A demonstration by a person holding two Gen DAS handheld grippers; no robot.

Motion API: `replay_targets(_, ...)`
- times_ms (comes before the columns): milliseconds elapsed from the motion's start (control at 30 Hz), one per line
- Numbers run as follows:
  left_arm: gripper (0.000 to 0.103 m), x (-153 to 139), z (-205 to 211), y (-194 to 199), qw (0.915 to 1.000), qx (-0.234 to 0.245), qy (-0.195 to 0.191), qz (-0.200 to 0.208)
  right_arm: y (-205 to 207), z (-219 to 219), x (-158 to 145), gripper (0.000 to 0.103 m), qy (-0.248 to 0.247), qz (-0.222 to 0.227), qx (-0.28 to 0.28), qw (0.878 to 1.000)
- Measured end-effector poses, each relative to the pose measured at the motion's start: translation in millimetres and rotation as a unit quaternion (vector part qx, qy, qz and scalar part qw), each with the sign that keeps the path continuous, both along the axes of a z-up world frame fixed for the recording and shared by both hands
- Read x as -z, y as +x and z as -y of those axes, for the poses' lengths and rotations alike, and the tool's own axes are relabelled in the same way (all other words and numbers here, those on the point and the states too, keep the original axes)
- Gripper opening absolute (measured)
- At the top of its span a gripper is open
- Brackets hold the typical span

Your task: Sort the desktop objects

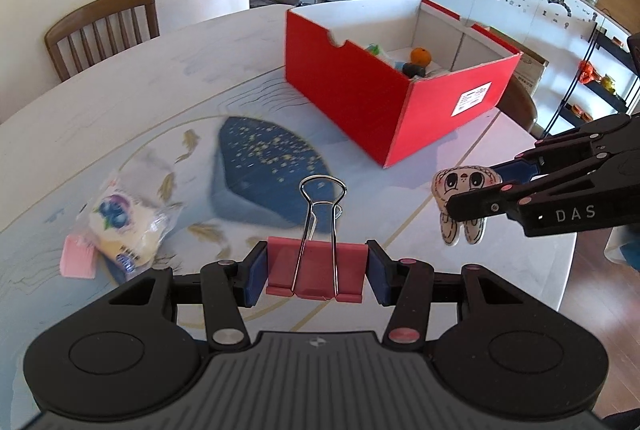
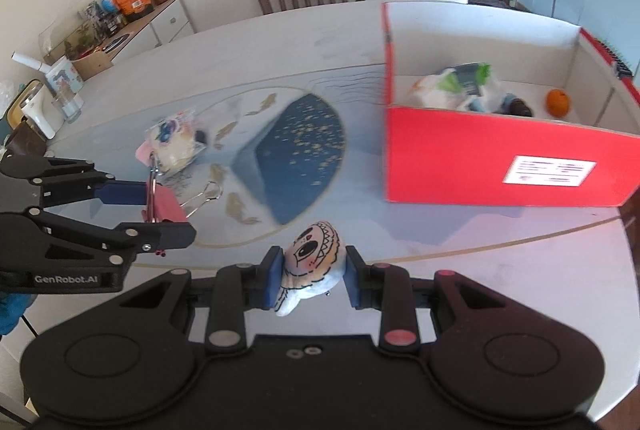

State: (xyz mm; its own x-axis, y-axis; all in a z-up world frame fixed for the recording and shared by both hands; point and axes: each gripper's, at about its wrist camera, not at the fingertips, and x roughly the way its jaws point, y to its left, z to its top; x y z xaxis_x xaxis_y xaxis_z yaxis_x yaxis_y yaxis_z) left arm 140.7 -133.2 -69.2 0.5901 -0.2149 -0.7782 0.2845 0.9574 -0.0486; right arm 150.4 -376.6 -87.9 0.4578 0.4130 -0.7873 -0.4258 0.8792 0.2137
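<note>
My left gripper [image 1: 316,270] is shut on a pink binder clip [image 1: 316,272] and holds it above the table; the clip also shows in the right wrist view [image 2: 168,207]. My right gripper [image 2: 312,278] is shut on a small plush doll [image 2: 314,264] with a drawn face; the doll shows in the left wrist view [image 1: 464,197] at the right. A red cardboard box [image 1: 368,101] stands open on the table ahead, also in the right wrist view [image 2: 500,157]. It holds an orange [image 2: 558,102], a bag [image 2: 452,85] and a dark object.
A wrapped snack bag [image 1: 124,226] and a pink eraser [image 1: 78,262] lie on the table at the left. The table mat has a dark blue patch [image 1: 272,165]. A wooden chair [image 1: 104,29] stands behind the table. Cabinets line the far wall.
</note>
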Motion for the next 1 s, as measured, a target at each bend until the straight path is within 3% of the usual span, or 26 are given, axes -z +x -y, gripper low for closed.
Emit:
replay_targets(533, 0.05, -32, 68, 37, 0.9987, 0.044, -0.007, 0.027, 18, 88, -28, 0.031, -0.005, 0.041, 0.058, 0.997)
replay_targets(1000, 0.05, -68, 125, 92, 0.9944, 0.079, -0.002, 0.07, 69, 130, -64, 0.031, 0.001, 0.095, 0.074, 0.993)
